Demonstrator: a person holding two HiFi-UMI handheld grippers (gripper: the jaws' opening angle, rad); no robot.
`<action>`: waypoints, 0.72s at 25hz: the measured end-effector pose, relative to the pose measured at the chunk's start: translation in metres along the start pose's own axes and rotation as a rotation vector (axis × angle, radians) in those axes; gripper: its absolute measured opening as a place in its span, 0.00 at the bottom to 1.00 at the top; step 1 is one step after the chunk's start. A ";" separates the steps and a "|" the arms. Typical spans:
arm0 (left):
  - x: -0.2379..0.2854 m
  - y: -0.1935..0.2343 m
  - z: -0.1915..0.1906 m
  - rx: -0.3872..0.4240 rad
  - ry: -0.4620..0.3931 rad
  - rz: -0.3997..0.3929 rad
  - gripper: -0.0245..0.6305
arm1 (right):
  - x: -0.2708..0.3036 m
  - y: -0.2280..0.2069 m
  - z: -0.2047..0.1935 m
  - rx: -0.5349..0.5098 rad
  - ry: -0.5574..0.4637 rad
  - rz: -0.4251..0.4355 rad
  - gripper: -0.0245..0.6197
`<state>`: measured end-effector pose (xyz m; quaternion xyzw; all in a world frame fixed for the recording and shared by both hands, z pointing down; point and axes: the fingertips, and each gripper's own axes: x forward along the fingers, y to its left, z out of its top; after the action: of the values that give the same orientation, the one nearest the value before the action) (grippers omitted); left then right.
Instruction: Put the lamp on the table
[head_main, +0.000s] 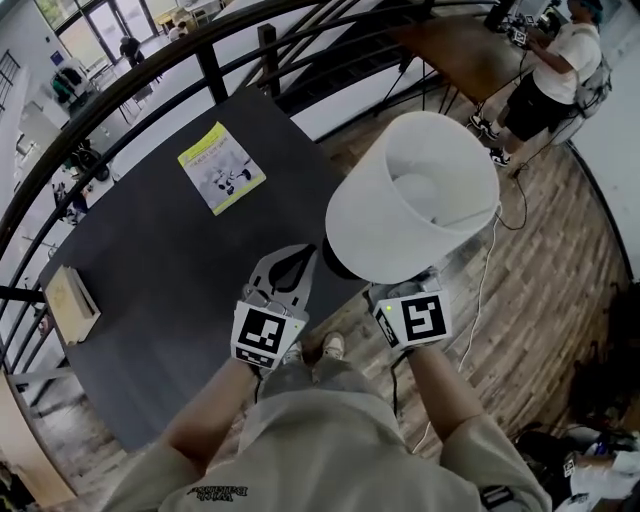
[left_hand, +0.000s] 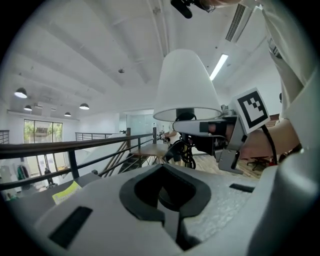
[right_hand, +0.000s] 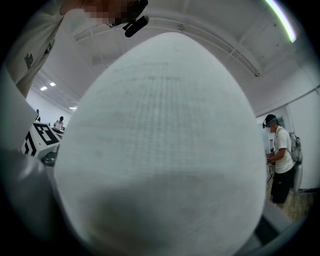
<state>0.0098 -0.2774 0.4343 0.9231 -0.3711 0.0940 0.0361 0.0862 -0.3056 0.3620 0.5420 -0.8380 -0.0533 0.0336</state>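
Observation:
The lamp (head_main: 415, 195) has a white cone shade and a dark body below it. My right gripper (head_main: 392, 287) is shut on that dark body under the shade and holds the lamp upright in the air just off the right edge of the dark table (head_main: 150, 270). In the left gripper view the lamp (left_hand: 185, 85) stands above the right gripper (left_hand: 202, 127). The shade (right_hand: 160, 150) fills the right gripper view and hides the jaws. My left gripper (head_main: 292, 262) is shut on nothing over the table's near edge, and its jaws (left_hand: 162, 170) meet at the tips.
A yellow-green booklet (head_main: 221, 167) lies at the table's far side and a pale book (head_main: 72, 303) at its left end. A black railing (head_main: 210, 70) runs behind the table. A person (head_main: 545, 80) stands at the back right on the wooden floor, and a white cable (head_main: 480, 290) trails there.

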 end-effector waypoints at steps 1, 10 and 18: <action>0.007 0.000 -0.007 -0.005 0.001 -0.006 0.04 | 0.003 -0.003 -0.008 -0.004 0.004 -0.002 0.19; 0.052 0.011 -0.076 -0.027 0.017 -0.025 0.04 | 0.025 -0.018 -0.092 0.023 0.043 -0.042 0.19; 0.081 0.017 -0.134 -0.030 0.047 -0.024 0.04 | 0.038 -0.022 -0.154 0.015 0.062 -0.041 0.20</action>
<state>0.0353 -0.3267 0.5822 0.9243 -0.3607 0.1097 0.0599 0.1081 -0.3577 0.5116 0.5607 -0.8257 -0.0311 0.0544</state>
